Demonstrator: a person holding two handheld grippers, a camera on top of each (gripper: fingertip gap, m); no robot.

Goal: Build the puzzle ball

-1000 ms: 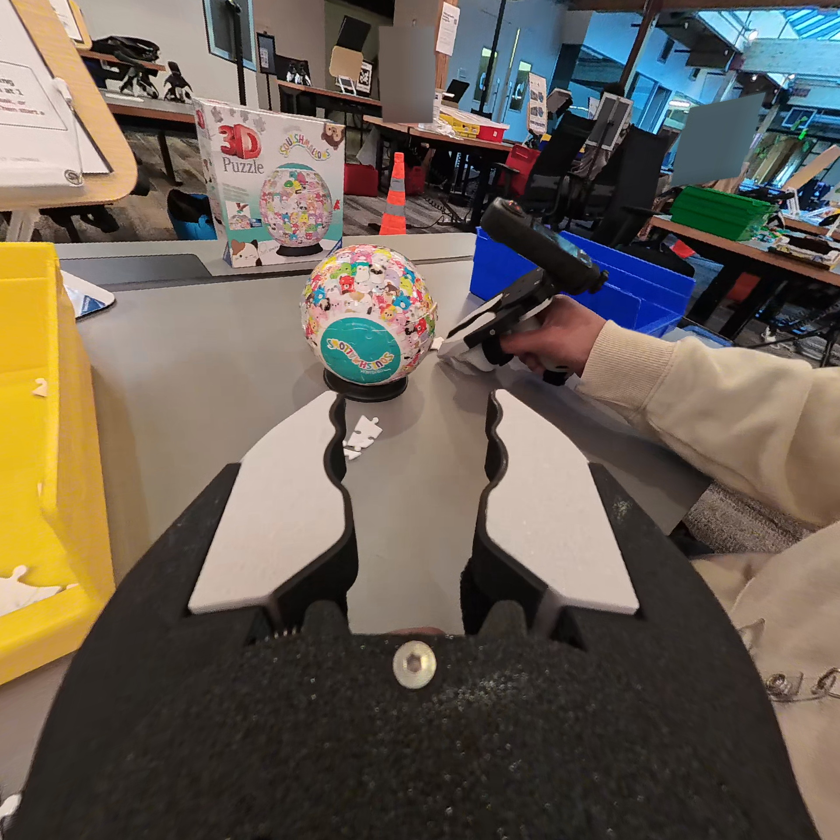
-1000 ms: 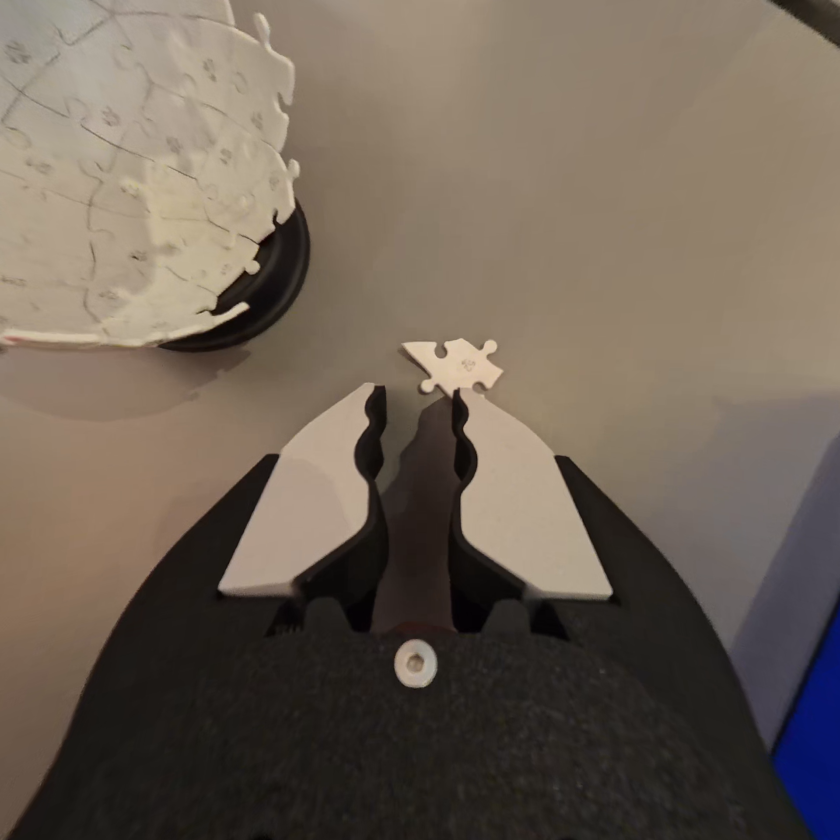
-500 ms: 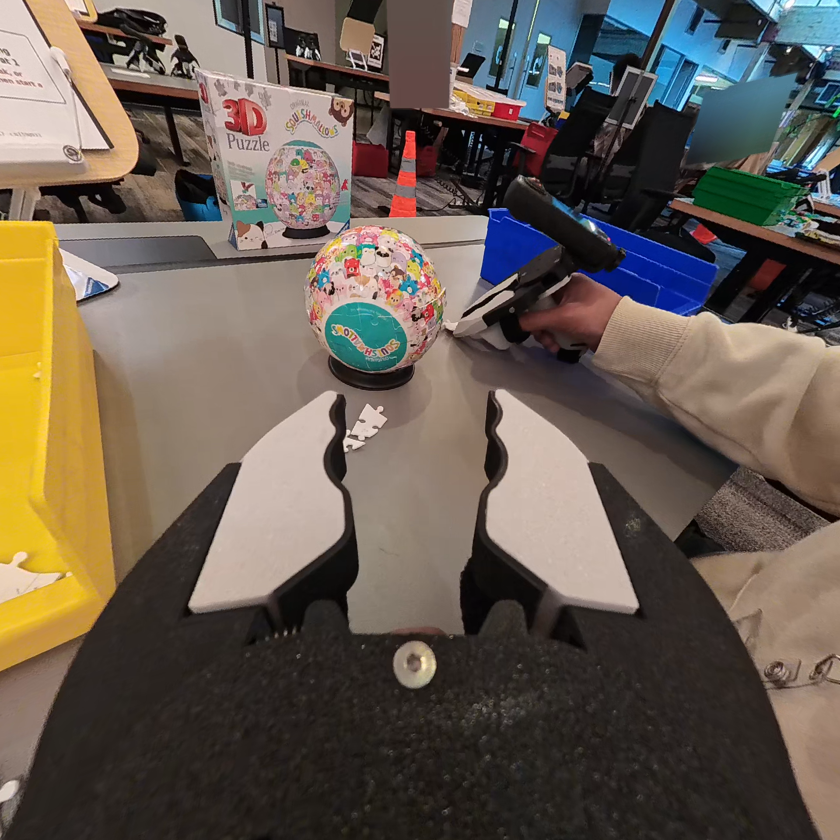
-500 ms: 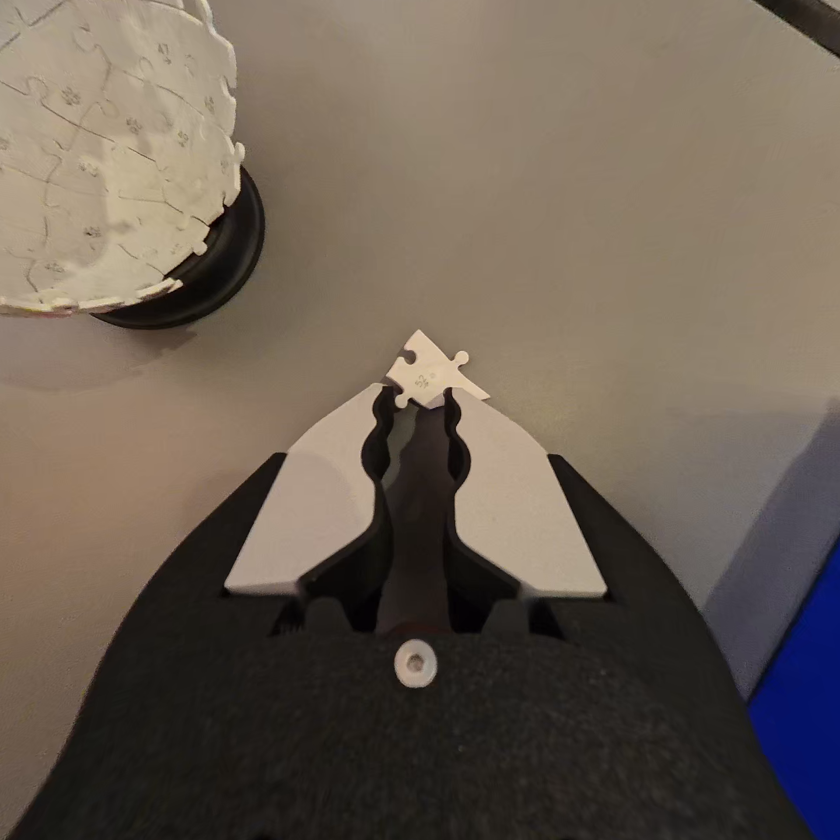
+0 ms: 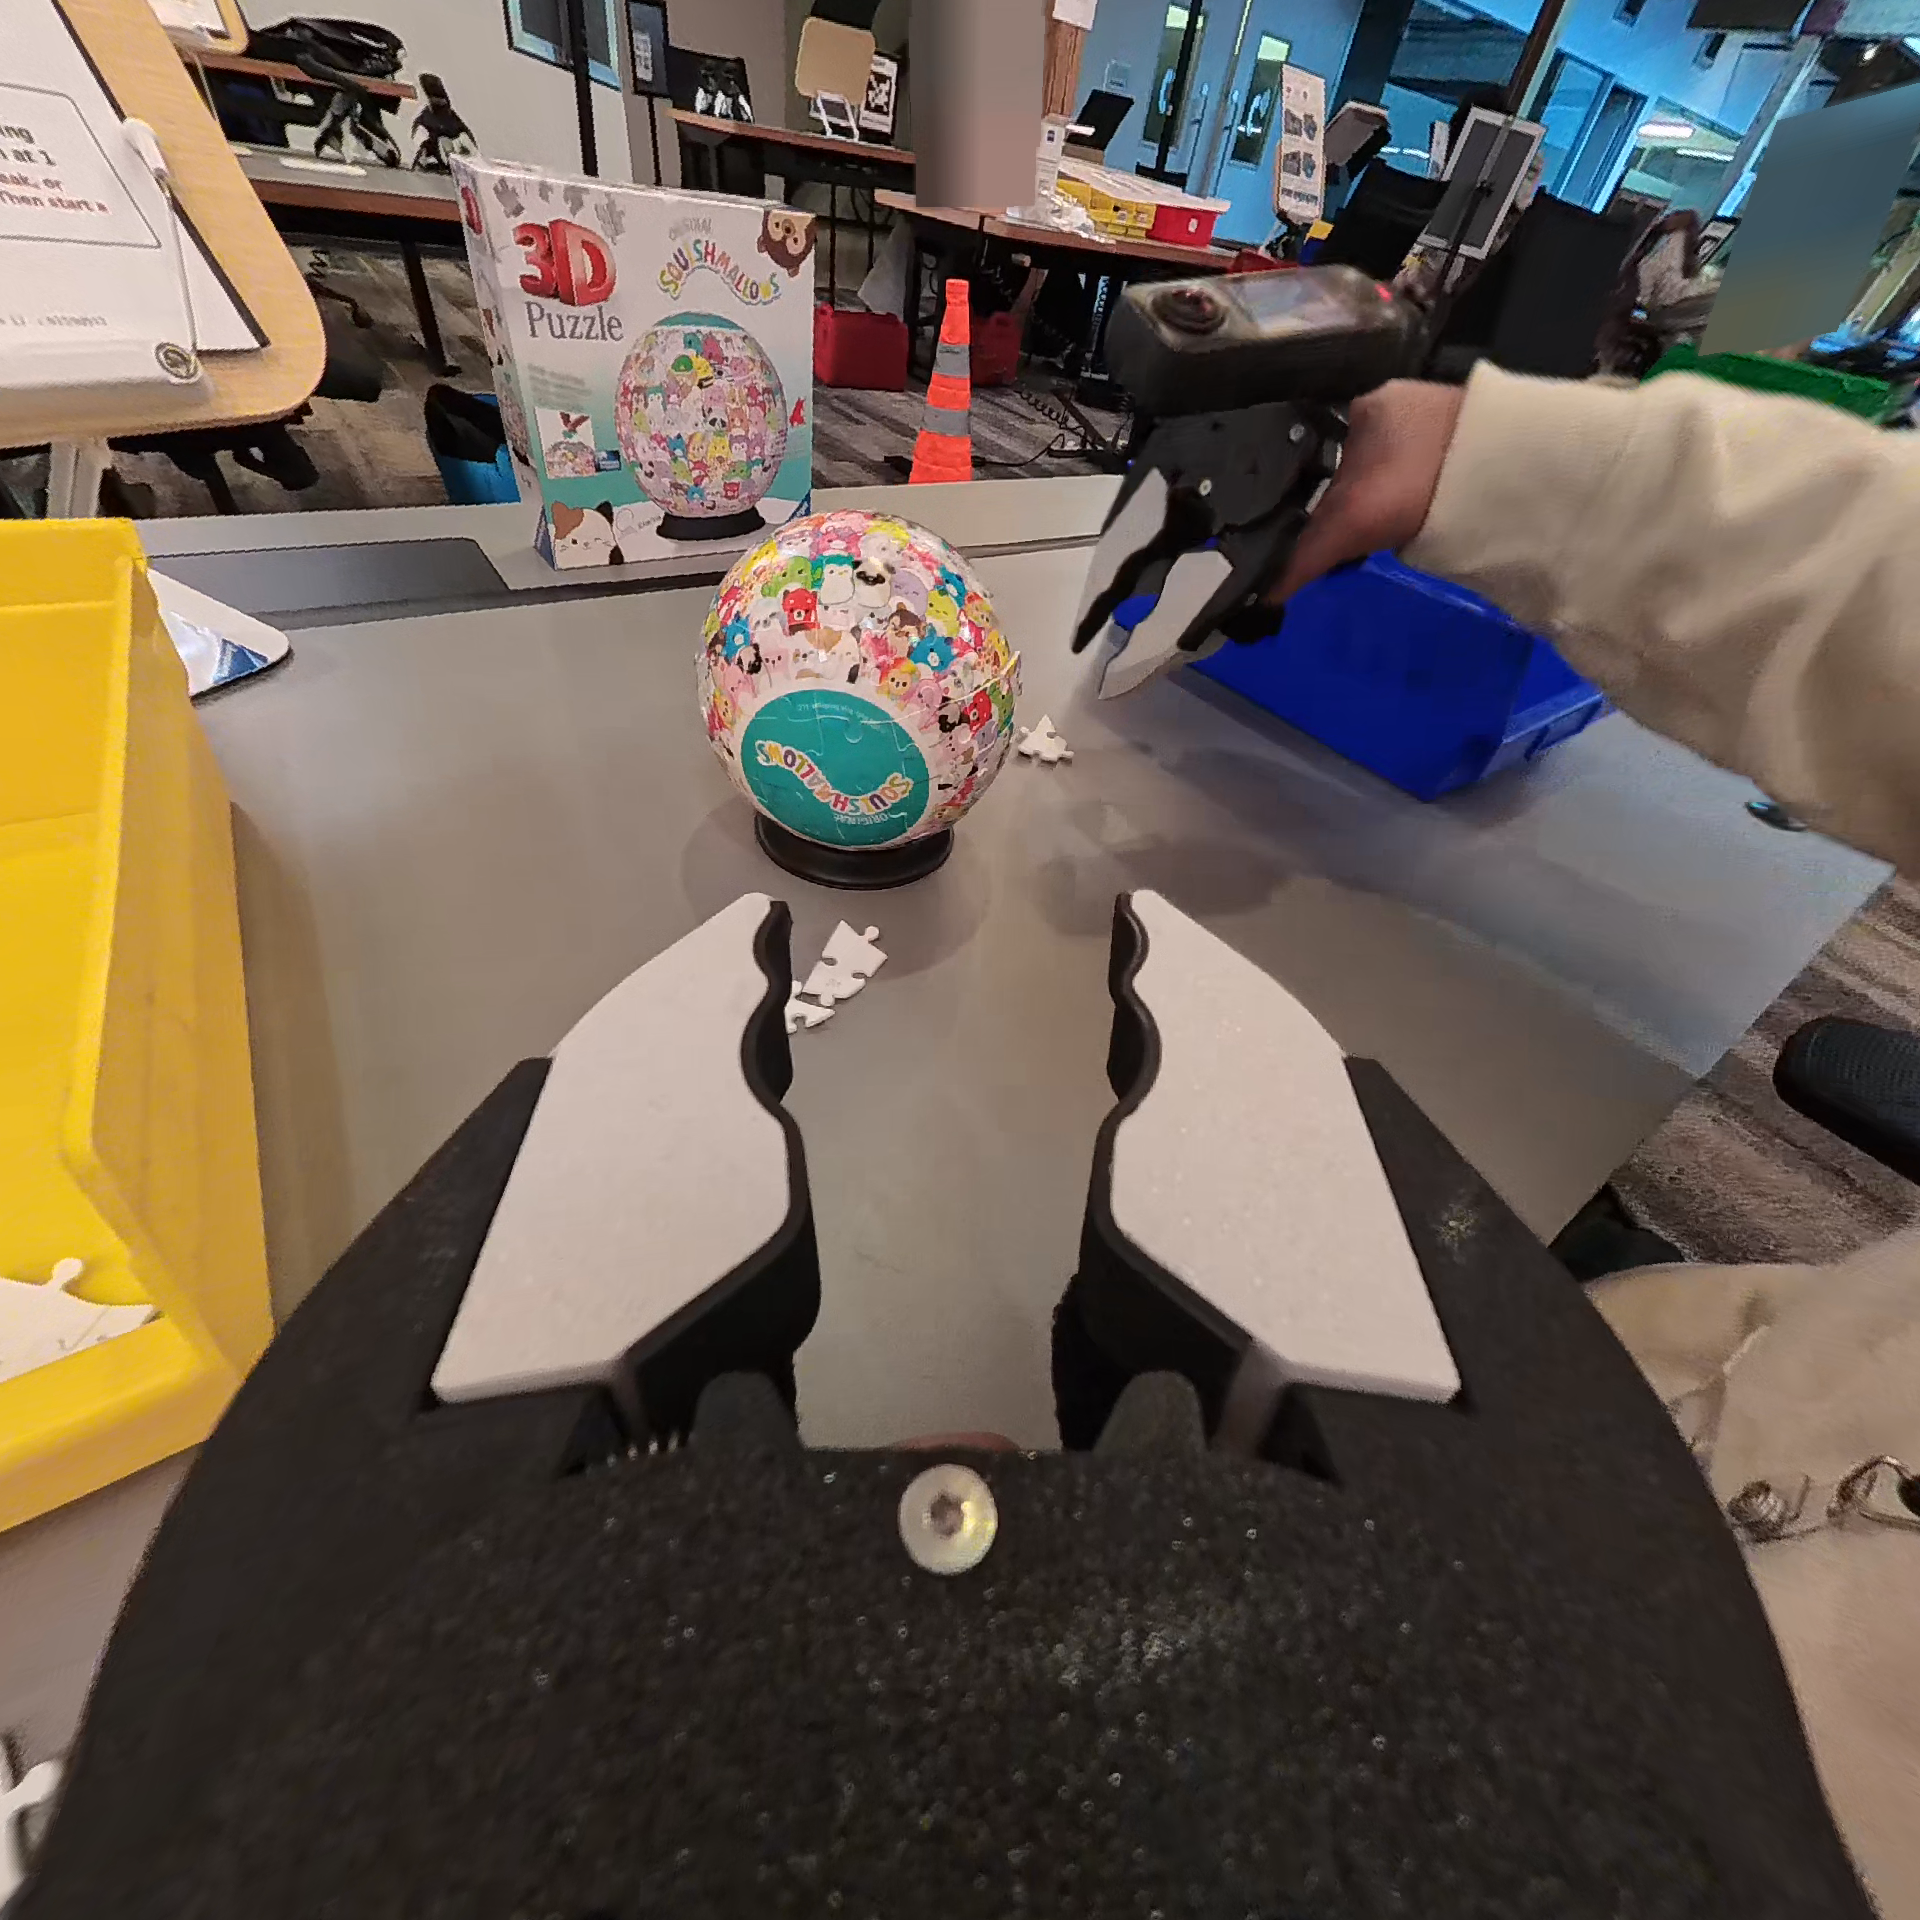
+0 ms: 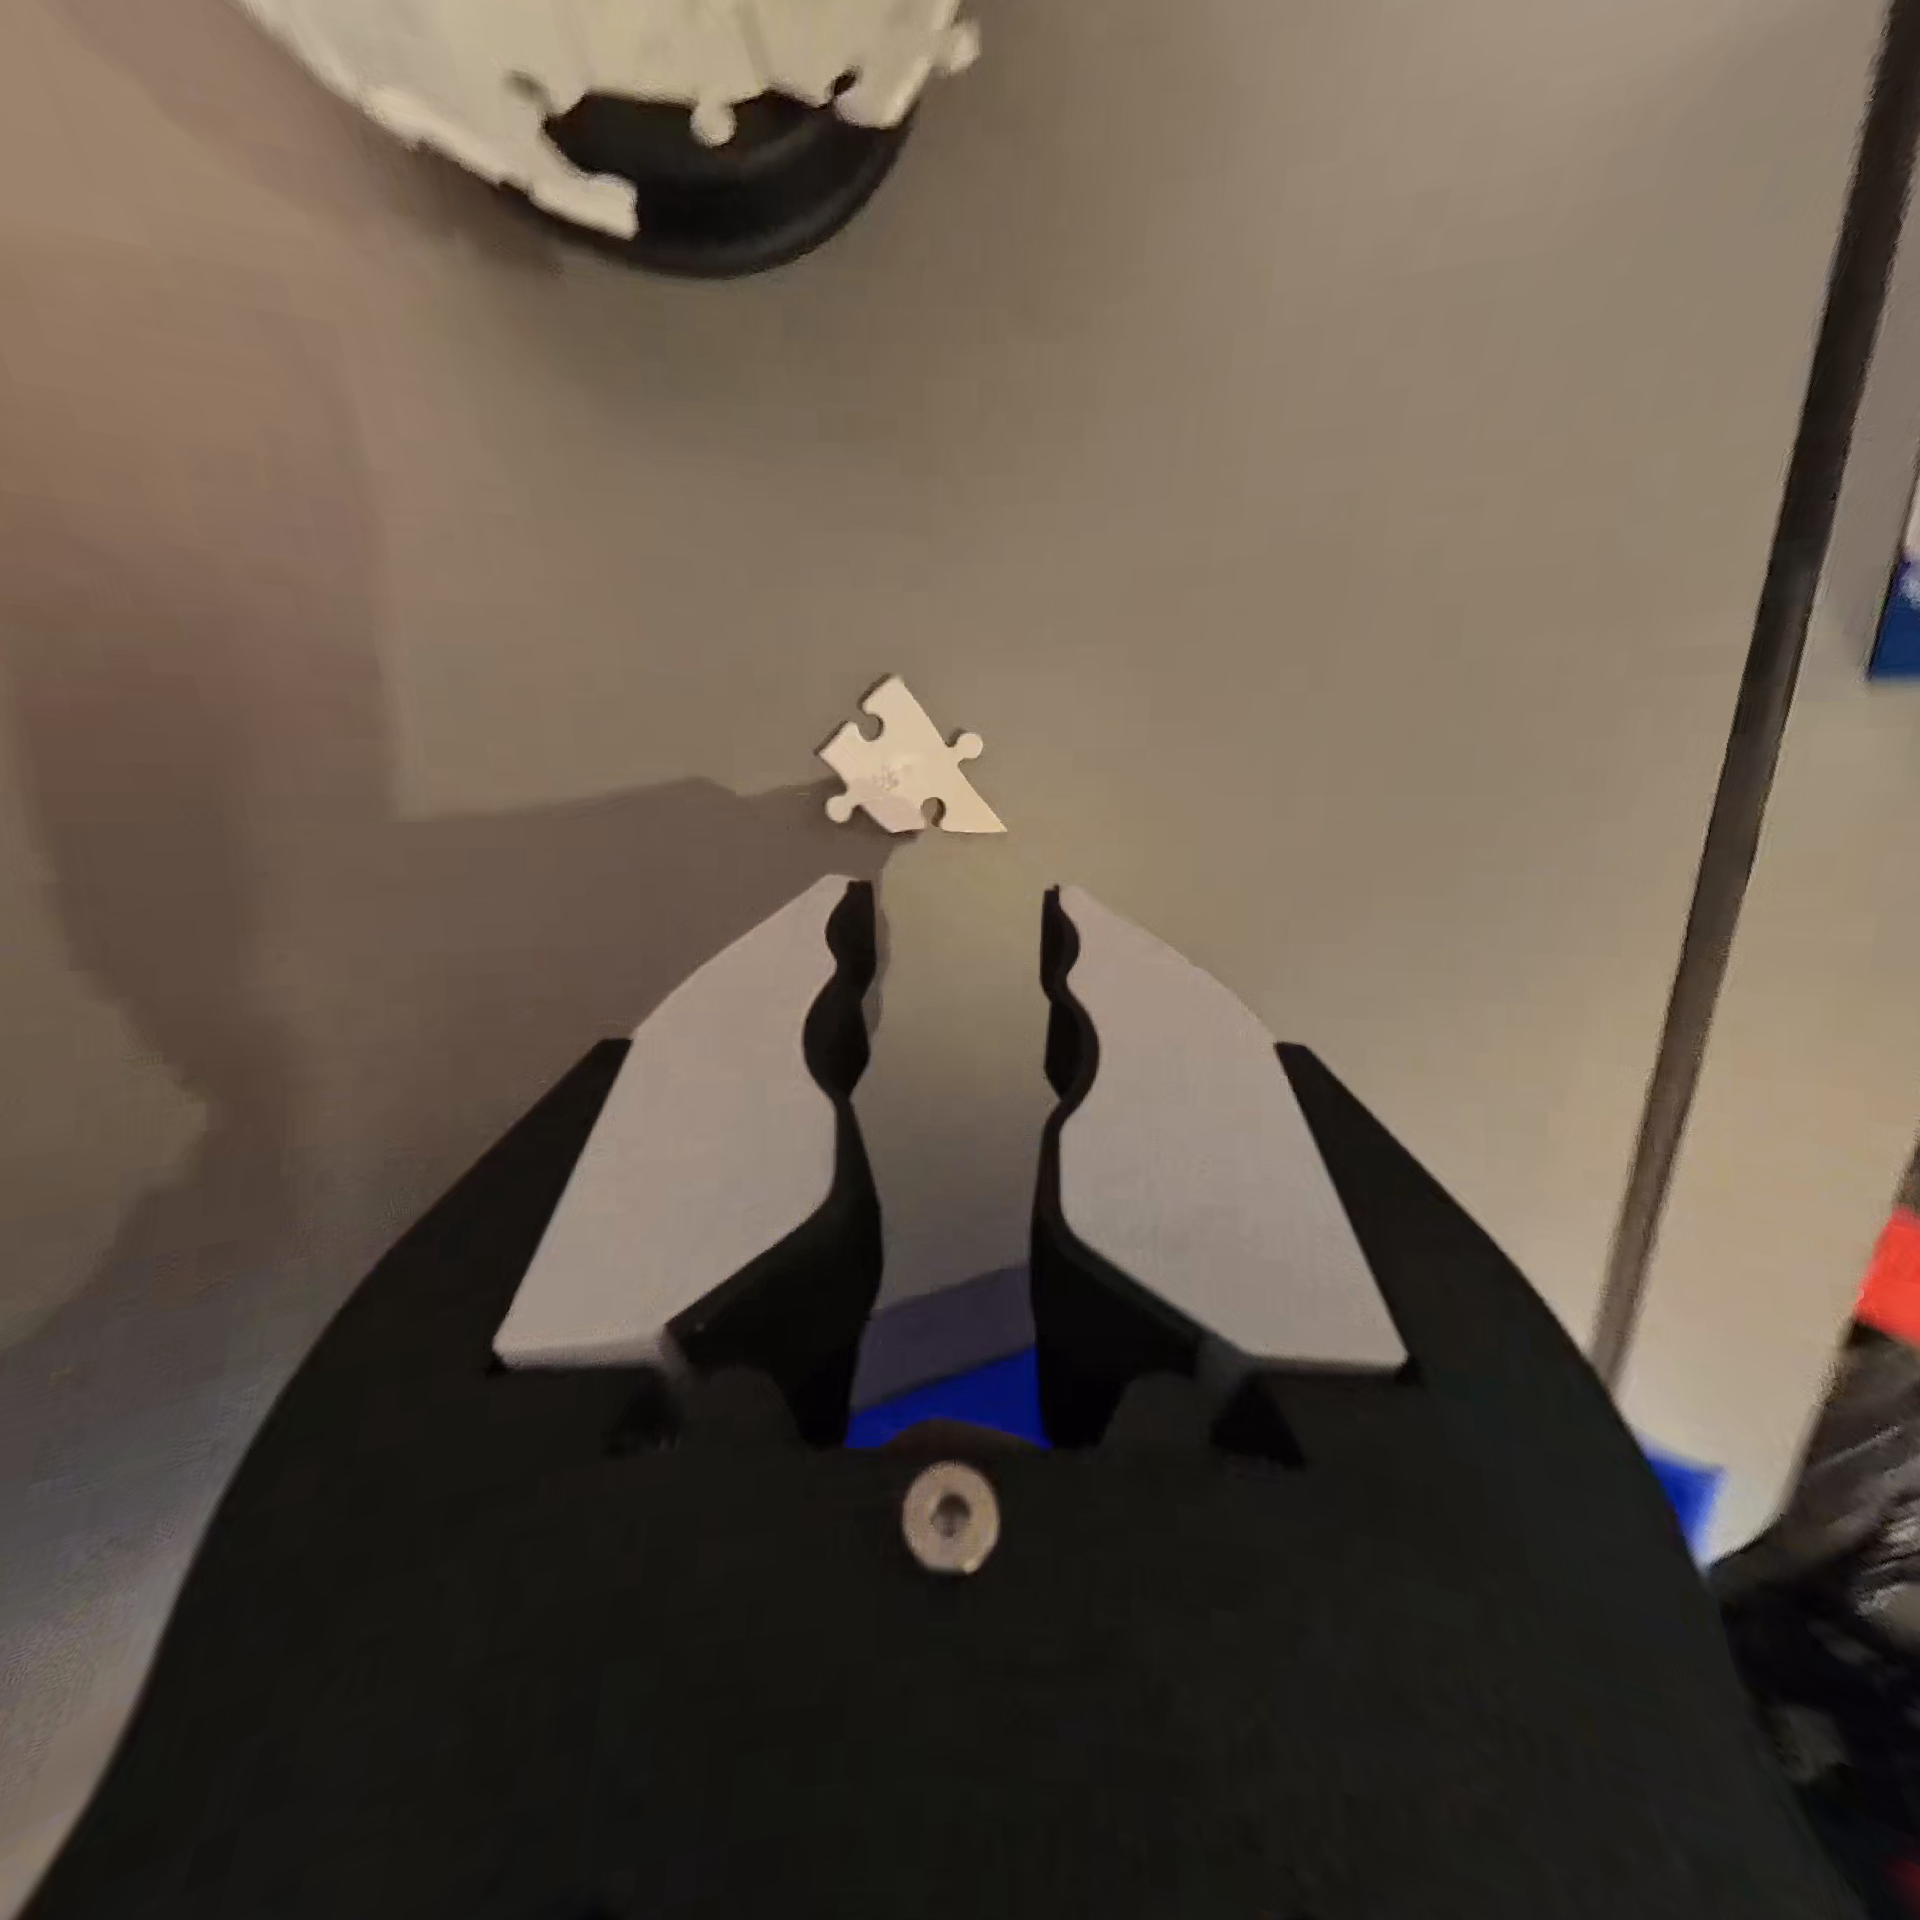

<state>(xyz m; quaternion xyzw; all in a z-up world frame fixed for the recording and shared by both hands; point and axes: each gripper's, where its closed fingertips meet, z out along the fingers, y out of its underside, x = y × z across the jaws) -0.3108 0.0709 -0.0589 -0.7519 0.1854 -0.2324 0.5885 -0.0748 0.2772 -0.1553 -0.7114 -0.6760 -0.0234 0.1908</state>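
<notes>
The colourful puzzle ball (image 5: 857, 681) sits on a black ring stand (image 5: 854, 860) in the middle of the grey table (image 5: 468, 790). Its open white inside (image 6: 582, 94) shows at the top of the right wrist view. My left gripper (image 5: 945, 914) is open and empty, low over the table in front of the ball. Two white pieces (image 5: 836, 977) lie by its left fingertip. My right gripper (image 6: 958, 894) is open and empty, raised above the table; it also shows in the left wrist view (image 5: 1117, 649). One white piece (image 6: 906, 764) lies flat on the table just beyond its tips, right of the ball (image 5: 1042, 741).
A yellow bin (image 5: 94, 987) with white pieces stands at the left. A blue bin (image 5: 1392, 675) stands at the right behind the right gripper. The puzzle box (image 5: 644, 364) stands behind the ball. The table edge (image 6: 1745, 727) runs down the right side. The left gripper's tips are roughly 35 cm from the right gripper's. It is some 15 cm from my left tips to the colourful puzzle ball (image 5: 857, 681).
My right gripper had closed on the white piece at the table. Now it has opened and lifted away, and the piece lies on the table. The left gripper has hardly moved.
</notes>
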